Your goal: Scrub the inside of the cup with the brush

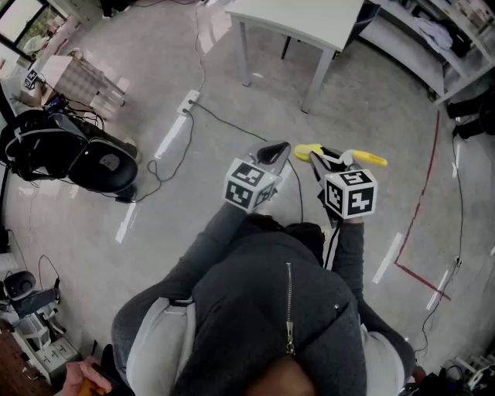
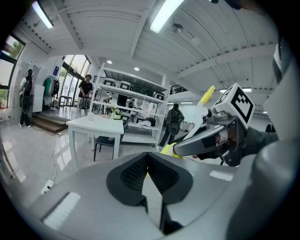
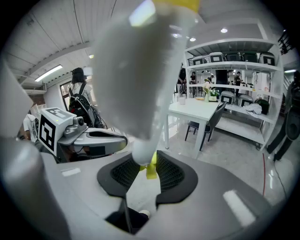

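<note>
The person is standing over a bare grey floor (image 1: 193,93), holding both grippers out in front of the body at about the same height, close side by side.

The right gripper (image 3: 149,171) is clamping the brush (image 3: 140,93). Its jaws are pressing together on a narrow yellow part of it, and the white handle is rising from there past the camera. From the head view the brush's long axis is lying crosswise to the person. One yellow end is reaching toward the left gripper (image 2: 148,172) and sitting just beside its tip, while the other yellow end is sticking out to the person's right. Which end carries the bristles is too blurred to tell.

The left gripper's jaws are pressing fully together with nothing between them; the yellow seen behind them is the brush end beyond.

No cup is showing in any view, neither on the floor nor on the white table (image 1: 298,19) standing well ahead, so its direction from the brush cannot be told. Scrubbing is probably not under way yet. The empty left gripper looks like the one free to fetch and steady a cup, so that the right one can turn a brush end down into it.
</note>
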`<state>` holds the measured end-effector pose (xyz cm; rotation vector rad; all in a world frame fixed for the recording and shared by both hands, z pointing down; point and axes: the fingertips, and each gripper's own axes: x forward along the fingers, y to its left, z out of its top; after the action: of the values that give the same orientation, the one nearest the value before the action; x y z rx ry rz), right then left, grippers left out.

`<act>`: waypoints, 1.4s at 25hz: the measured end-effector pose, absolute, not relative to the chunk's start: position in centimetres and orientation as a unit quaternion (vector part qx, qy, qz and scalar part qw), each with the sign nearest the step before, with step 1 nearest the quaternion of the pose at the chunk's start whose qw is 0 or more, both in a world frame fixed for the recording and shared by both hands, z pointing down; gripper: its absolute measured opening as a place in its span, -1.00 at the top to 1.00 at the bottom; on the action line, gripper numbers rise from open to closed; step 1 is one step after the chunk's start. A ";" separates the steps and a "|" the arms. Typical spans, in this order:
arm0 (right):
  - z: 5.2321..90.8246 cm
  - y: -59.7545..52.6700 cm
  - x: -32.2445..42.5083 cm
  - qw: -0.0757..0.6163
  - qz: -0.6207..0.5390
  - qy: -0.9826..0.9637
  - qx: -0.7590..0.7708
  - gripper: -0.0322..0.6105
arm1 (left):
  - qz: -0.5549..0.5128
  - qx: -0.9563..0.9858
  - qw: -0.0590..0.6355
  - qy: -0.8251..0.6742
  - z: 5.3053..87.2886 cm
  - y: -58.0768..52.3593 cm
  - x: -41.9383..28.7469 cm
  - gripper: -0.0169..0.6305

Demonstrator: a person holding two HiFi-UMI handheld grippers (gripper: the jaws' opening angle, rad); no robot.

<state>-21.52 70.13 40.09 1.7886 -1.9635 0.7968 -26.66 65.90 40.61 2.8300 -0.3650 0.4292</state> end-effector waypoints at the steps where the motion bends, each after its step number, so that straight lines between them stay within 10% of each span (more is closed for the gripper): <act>1: 40.0 70.2 -21.7 0.180 0.285 -0.696 0.634 0.56 | 0.148 0.973 0.127 -0.125 40.5 66.0 -26.8 0.92; 35: 39.3 62.1 -18.7 0.185 0.281 -0.720 0.607 0.61 | 0.158 0.965 0.135 -0.160 42.0 57.5 -23.7 0.91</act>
<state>-18.67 62.05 39.27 1.7094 -2.0290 0.7929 -23.67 57.52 42.00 2.7959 -0.4628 0.4577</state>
